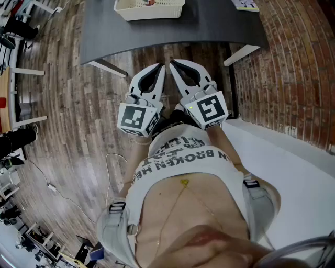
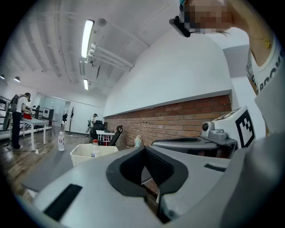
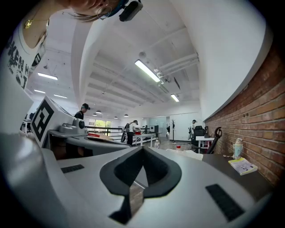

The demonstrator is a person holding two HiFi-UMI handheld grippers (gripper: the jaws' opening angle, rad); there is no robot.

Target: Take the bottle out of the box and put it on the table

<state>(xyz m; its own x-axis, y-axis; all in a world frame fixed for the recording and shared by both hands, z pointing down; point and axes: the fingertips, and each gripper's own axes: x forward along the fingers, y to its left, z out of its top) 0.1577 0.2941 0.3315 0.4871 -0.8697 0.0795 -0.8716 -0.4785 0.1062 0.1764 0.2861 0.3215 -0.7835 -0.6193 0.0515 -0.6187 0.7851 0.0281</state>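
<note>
The left gripper (image 1: 160, 70) and the right gripper (image 1: 174, 65) are side by side, nearly touching at the tips. Each has its jaws pressed together on nothing. Well ahead of them on the grey table (image 1: 209, 26) sits the white box (image 1: 149, 13). The bottle (image 2: 95, 149) stands upright inside it, ahead and left of the left gripper.

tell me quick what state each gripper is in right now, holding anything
Left gripper: closed, holding nothing.
Right gripper: closed, holding nothing.
</note>
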